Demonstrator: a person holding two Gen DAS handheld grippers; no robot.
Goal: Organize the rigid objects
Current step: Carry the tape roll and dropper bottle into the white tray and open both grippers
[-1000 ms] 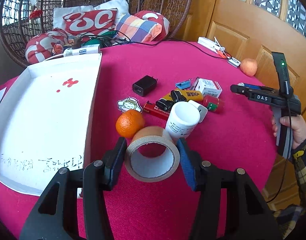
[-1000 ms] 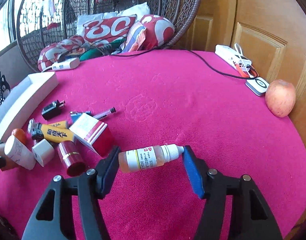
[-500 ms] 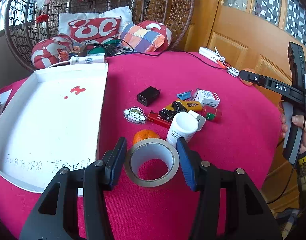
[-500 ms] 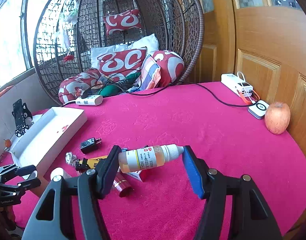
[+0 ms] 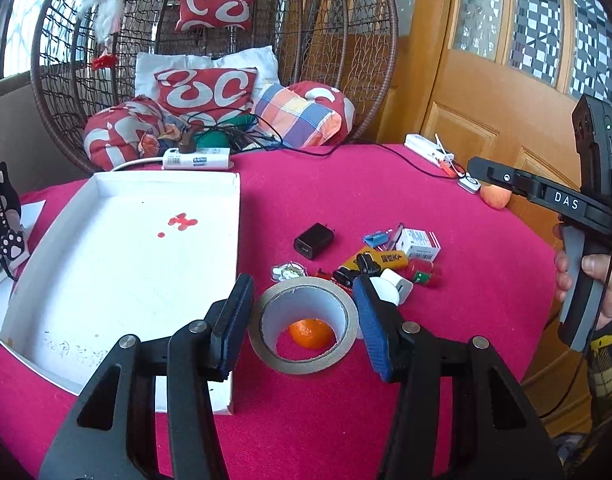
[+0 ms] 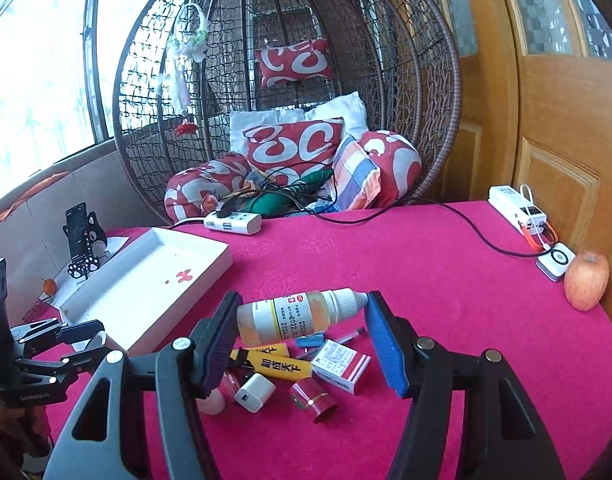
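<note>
In the left wrist view my left gripper (image 5: 303, 298) is shut on a brown tape roll (image 5: 306, 363), held off the red tablecloth with its hole facing me. An orange (image 5: 310, 333) shows through that hole. To the left lies the white tray (image 5: 126, 264), with only red marks in it. In the right wrist view my right gripper (image 6: 304, 314) is shut on a small dropper bottle (image 6: 282, 320) lying crosswise between the pads, white cap to the right, above a pile of small items. The right gripper (image 5: 545, 196) also shows at the right of the left wrist view, in a hand (image 5: 601, 276).
On the cloth lie a yellow tube (image 6: 274, 362), a white box (image 6: 339, 364), a red cylinder (image 6: 313, 398), a white adapter (image 6: 254, 392) and a black charger (image 5: 313, 241). An apple (image 6: 585, 280), power bank (image 6: 515, 208) and power strip (image 6: 233, 224) sit at the far edges. A wicker chair stands behind.
Both grippers have risen from the table with their objects still held and tilted upward. The orange, earlier beside the tape roll, now shows through its hole.
</note>
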